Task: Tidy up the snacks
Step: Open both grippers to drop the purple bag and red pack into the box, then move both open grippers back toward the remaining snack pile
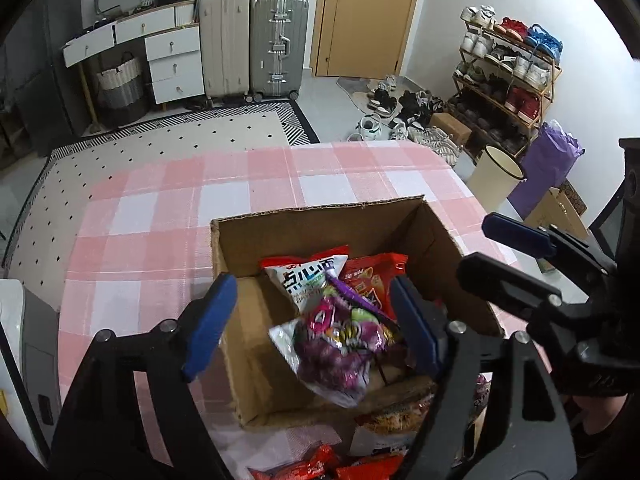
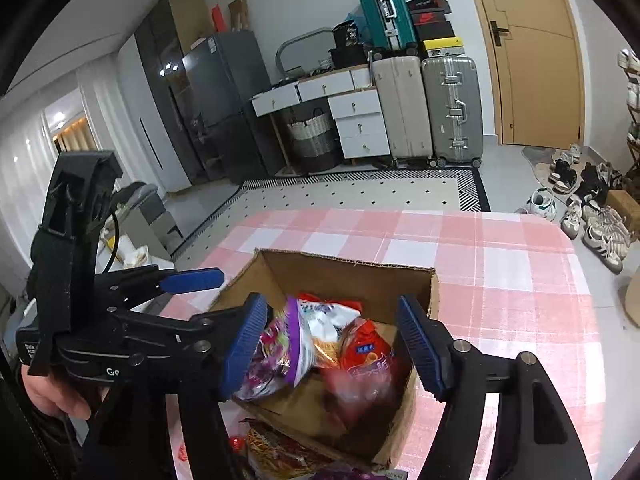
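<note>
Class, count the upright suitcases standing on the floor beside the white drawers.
2: a beige suitcase next to the drawers, and a silver suitcase on its door side. A teal one lies on top; others may be hidden.

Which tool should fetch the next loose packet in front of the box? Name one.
Left, probably. The left tool, open, has the loose red packets straight beneath its gap, in front of the cardboard box; from the right tool they sit off toward its left finger.

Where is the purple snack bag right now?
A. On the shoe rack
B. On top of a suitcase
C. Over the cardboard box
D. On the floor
C: the purple snack bag is over the open cardboard box, above the red packets, between the left gripper's open blue pads.
</note>
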A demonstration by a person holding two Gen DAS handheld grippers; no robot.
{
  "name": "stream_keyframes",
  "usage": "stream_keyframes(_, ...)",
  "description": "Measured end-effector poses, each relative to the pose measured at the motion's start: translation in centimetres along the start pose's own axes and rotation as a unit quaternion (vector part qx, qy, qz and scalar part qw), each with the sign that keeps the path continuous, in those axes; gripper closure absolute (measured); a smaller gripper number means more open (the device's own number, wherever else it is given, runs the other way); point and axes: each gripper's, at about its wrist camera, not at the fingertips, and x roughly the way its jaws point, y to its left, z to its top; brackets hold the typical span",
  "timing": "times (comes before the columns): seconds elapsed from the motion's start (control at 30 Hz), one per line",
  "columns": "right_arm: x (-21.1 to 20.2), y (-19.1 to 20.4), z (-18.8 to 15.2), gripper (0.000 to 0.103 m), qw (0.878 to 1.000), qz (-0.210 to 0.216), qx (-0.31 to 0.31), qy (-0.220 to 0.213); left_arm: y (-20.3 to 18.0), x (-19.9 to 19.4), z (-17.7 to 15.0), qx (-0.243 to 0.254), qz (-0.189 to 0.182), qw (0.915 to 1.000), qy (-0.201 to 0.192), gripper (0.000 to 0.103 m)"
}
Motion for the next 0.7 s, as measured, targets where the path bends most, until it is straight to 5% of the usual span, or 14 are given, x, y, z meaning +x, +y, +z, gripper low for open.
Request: stream_keyframes(0.7,-9.3,2.6,-1.6,0.026,0.998,-0.027,0.006,-0.049,-1.7,-10.1,-4.0,0.003,0.032,0.9983,-0.048,0.021)
